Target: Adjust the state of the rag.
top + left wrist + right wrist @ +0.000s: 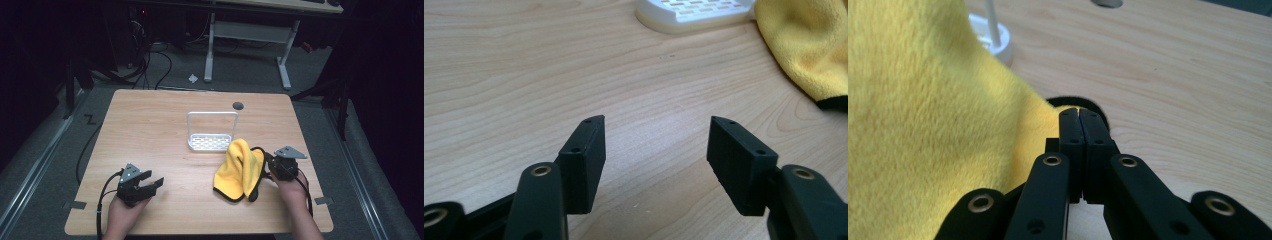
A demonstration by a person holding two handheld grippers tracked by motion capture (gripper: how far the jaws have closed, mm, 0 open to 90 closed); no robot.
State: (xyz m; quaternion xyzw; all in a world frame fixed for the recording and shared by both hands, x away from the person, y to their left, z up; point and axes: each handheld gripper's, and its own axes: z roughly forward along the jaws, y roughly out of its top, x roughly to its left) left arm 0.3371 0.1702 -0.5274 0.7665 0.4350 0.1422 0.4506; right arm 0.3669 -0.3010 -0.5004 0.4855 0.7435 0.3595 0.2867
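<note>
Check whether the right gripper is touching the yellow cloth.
Touching. In the right gripper view the right gripper has its jaws pressed together on the black-trimmed edge of the yellow cloth, with no gap visible.

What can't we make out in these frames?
- Right gripper view: the yellow cloth hides most of the white rack.
- Right gripper: jaws shut on the cloth's black-trimmed edge; how much cloth is pinched is hidden.
- High view: the cloth's underside and the table beneath it.
- Left gripper view: the rack is cut off by the top edge.
</note>
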